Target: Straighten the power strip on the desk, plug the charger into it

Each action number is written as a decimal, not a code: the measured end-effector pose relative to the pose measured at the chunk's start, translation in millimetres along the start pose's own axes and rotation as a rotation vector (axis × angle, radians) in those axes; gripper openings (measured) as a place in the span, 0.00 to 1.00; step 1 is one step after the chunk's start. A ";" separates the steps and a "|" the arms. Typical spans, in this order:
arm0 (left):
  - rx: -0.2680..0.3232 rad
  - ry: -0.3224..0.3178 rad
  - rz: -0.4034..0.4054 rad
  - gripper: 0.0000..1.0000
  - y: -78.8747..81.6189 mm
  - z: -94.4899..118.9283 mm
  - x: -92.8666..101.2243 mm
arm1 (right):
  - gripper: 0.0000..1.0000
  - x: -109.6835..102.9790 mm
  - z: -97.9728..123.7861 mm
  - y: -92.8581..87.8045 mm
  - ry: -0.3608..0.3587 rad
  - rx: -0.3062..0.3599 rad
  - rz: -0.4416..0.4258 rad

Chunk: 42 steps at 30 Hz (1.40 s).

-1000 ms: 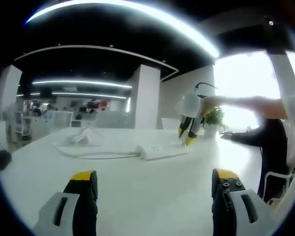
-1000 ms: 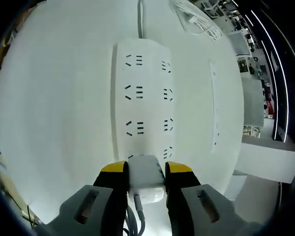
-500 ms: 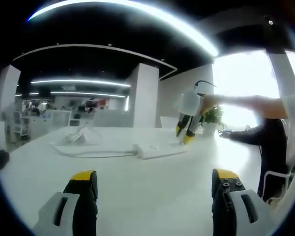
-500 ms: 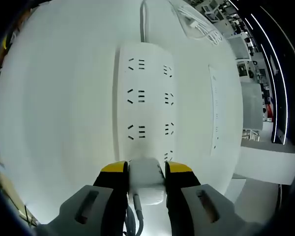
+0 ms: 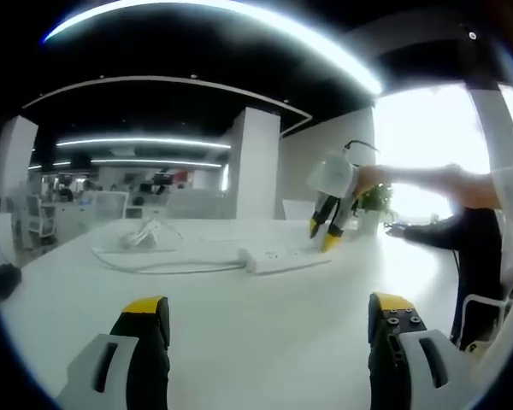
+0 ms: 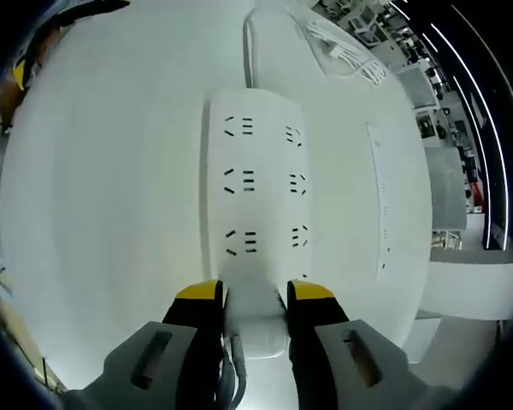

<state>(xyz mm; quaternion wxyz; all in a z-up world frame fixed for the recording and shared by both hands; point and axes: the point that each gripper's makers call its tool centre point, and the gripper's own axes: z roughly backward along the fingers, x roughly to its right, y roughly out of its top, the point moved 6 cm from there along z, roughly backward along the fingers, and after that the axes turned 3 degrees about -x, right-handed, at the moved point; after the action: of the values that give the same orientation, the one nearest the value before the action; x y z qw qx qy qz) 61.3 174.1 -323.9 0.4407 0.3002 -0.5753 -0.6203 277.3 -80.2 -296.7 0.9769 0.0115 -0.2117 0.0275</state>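
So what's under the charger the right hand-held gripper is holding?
The near end of the white power strip lies under the charger, which the right hand-held gripper clamps. Three socket rows show beyond it. The sockets beneath are mostly covered, so whether the prongs are in cannot be told.

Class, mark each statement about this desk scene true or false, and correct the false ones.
1. The right gripper is shut on the white charger. True.
2. The power strip is black. False: it is white.
3. The left gripper holds the strip's cable. False: its jaws stand open over bare desk, holding nothing.
4. The charger sits at the near end of the power strip in the right gripper view. True.
5. A loose white cable lies on the desk beyond the strip. True.
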 end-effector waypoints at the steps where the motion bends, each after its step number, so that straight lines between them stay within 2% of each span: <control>1: 0.002 -0.002 0.000 0.99 0.3 -0.1 0.6 | 0.27 -0.6 0.1 -0.5 -0.002 -0.002 0.005; 6: -0.002 0.004 -0.002 0.99 0.8 2.1 1.9 | 0.27 0.5 1.7 -5.7 -0.014 0.025 -0.006; 11: 0.004 0.012 -0.008 0.99 3.8 7.0 2.5 | 0.28 -1.6 2.4 -5.1 -0.033 0.061 0.039; 18: 0.009 0.010 -0.013 0.99 5.6 9.0 5.4 | 0.29 -1.4 3.5 -5.9 -0.045 0.083 0.038; 23: 0.010 0.014 -0.013 0.99 6.4 10.7 4.5 | 0.36 1.0 8.0 -1.1 -0.043 0.141 0.026; 30: 0.016 0.019 -0.014 0.99 7.6 13.1 1.7 | 0.39 0.5 9.4 -4.9 -0.040 0.134 0.040; 42: 0.018 0.009 -0.012 0.99 6.9 11.3 3.7 | 0.39 -0.4 12.7 -14.9 -0.044 0.134 0.022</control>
<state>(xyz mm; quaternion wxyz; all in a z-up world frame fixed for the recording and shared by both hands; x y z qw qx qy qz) 51.2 176.2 -314.9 0.4366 0.3103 -0.5771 -0.6165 272.6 -95.5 -285.5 0.9686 0.0750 -0.2311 0.0521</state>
